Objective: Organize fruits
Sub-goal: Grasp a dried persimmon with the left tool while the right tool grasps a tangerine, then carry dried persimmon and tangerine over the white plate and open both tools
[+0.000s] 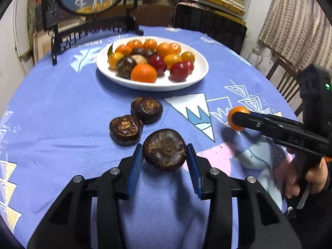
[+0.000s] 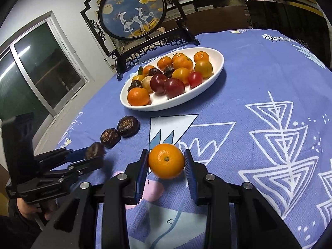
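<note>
My left gripper [image 1: 165, 151] is shut on a dark brown water chestnut [image 1: 165, 150], held just above the blue tablecloth; it also shows in the right wrist view [image 2: 94, 150]. Two more water chestnuts [image 1: 126, 129] [image 1: 146, 109] lie on the cloth just beyond it. My right gripper [image 2: 166, 161] is shut on a small orange [image 2: 166, 160], seen from the left wrist too [image 1: 238, 117]. A white oval plate [image 1: 199, 73] further back holds several oranges, red fruits and water chestnuts; it also shows in the right wrist view [image 2: 217, 62].
A round painted screen in a black stand [image 2: 132, 14] stands behind the plate at the table's far edge. A wooden chair [image 1: 284, 78] stands at the right of the table. A window [image 2: 37, 66] is on the left wall.
</note>
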